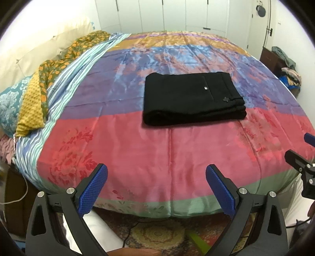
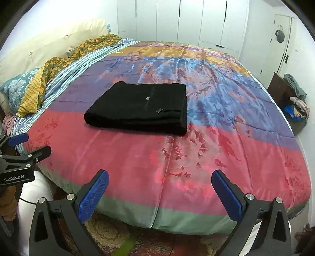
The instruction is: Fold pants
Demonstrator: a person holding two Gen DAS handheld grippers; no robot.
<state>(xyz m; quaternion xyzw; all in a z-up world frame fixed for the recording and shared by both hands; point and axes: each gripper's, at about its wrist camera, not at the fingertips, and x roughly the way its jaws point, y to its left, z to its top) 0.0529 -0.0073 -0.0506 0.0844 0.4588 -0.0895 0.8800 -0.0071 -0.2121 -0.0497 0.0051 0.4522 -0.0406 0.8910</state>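
Black pants (image 1: 192, 98) lie folded into a flat rectangle in the middle of the bed; in the right wrist view the pants (image 2: 141, 107) show a small button and an emblem on top. My left gripper (image 1: 156, 172) hangs open over the bed's near edge, well short of the pants, with nothing between its blue pads (image 1: 91, 190). My right gripper (image 2: 159, 178) is open too, held back at the near edge, empty. Each view catches the other gripper at its side: the right gripper (image 1: 299, 151) and the left gripper (image 2: 29, 143).
The bed carries a shiny quilt (image 1: 137, 141) in red, purple, blue and gold bands. Pillows and patterned cloths (image 1: 39, 82) pile up at the left. White wardrobe doors (image 2: 187, 17) stand behind. A dark stand with clothes (image 2: 293, 98) is at the right. A patterned rug (image 1: 157, 234) lies below.
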